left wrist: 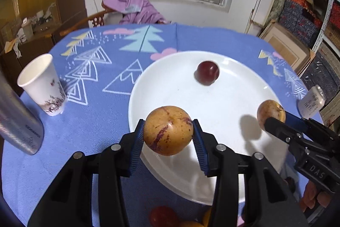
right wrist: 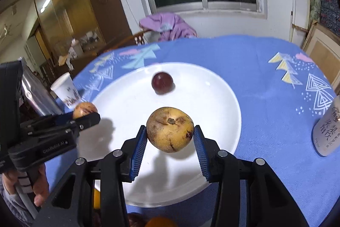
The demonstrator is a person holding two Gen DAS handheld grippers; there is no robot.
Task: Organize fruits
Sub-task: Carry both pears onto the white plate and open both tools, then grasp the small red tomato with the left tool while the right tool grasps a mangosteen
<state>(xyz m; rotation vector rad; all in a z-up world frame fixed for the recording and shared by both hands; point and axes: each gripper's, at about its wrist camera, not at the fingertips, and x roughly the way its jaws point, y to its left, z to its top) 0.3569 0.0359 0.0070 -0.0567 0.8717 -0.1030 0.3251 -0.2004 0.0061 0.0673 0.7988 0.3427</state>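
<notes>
Fruit sits in both my grippers above the white plate [left wrist: 212,188]; my left gripper [left wrist: 168,134] is clamped on a yellow fruit with purple streaks [left wrist: 168,133], my right gripper [right wrist: 170,134] is clamped on a plain yellow fruit [right wrist: 170,129]; a dark red plum [left wrist: 207,72] lies on the plate's far side; a paper cup [left wrist: 42,84] stands on the blue tablecloth [left wrist: 89,120] to the left.

l gripper [left wrist: 168,131] & r gripper [right wrist: 170,131] both clamped, raised, side by side.
</notes>
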